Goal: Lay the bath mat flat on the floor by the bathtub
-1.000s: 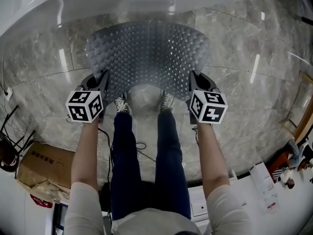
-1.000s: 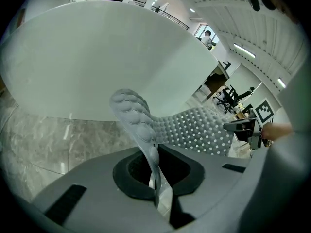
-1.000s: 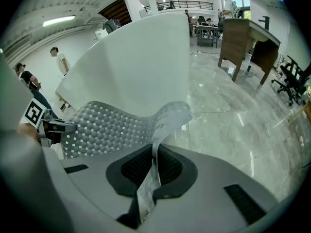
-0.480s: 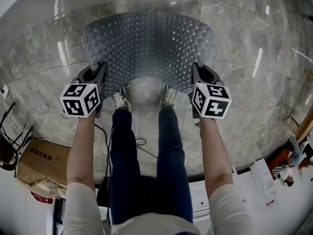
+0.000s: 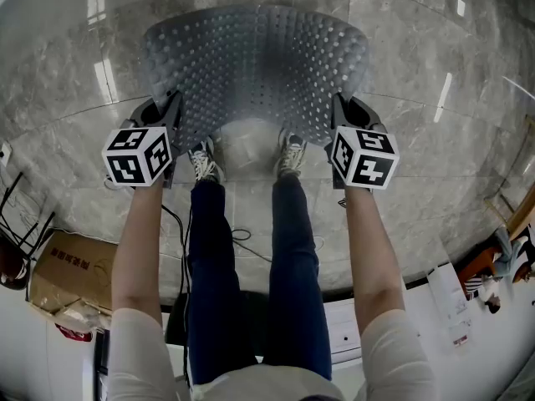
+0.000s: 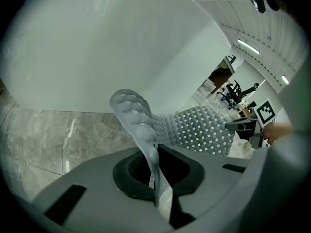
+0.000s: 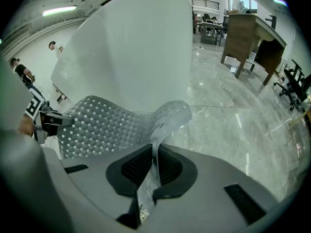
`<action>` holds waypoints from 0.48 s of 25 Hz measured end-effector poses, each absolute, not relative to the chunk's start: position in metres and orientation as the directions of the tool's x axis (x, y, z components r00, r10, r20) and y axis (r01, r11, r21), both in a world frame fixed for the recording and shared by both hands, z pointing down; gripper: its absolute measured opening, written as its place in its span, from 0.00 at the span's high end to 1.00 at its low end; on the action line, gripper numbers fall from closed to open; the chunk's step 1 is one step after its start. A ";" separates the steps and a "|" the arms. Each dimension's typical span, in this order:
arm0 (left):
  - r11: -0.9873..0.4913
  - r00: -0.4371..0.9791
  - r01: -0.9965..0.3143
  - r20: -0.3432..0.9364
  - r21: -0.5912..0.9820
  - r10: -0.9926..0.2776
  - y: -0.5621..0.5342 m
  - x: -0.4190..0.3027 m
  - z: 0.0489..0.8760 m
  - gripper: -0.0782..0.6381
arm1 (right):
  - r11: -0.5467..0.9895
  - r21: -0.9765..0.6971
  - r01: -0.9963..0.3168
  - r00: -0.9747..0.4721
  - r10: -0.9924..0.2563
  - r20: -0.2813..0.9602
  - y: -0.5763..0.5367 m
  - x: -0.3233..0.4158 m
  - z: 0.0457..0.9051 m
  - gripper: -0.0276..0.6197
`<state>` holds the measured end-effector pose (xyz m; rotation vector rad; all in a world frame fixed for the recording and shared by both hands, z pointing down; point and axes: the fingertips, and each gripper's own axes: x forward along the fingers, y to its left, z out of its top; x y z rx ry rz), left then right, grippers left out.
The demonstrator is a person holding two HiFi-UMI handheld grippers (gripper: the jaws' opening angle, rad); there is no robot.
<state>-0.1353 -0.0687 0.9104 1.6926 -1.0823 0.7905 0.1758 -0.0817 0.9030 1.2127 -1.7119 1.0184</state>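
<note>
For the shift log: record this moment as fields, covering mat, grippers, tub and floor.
mat: grey, studded, bowed, not yet flat
left gripper: shut on mat's near left corner
right gripper: shut on mat's near right corner
tub: white, just beyond mat
floor: grey marble tiles
shoes: by mat's near edge

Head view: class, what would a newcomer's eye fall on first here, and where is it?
The translucent grey studded bath mat spreads across the middle, ahead of the person's shoes. The left hand-held gripper and right hand-held gripper pinch its near corners. Behind it rises the white bathtub wall.
</note>
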 end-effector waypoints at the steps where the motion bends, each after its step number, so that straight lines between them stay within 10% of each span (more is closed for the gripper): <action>1: -0.161 0.400 -0.916 0.864 0.368 -0.306 -0.069 -0.136 0.913 0.83 | 0.221 -0.162 -0.962 -0.230 -0.327 0.917 -0.083 0.176 0.906 0.90; 12: -0.146 0.383 -0.924 0.879 0.355 -0.286 -0.081 -0.143 0.946 0.83 | 0.244 -0.147 -0.959 -0.218 -0.296 0.930 -0.099 0.170 0.942 0.90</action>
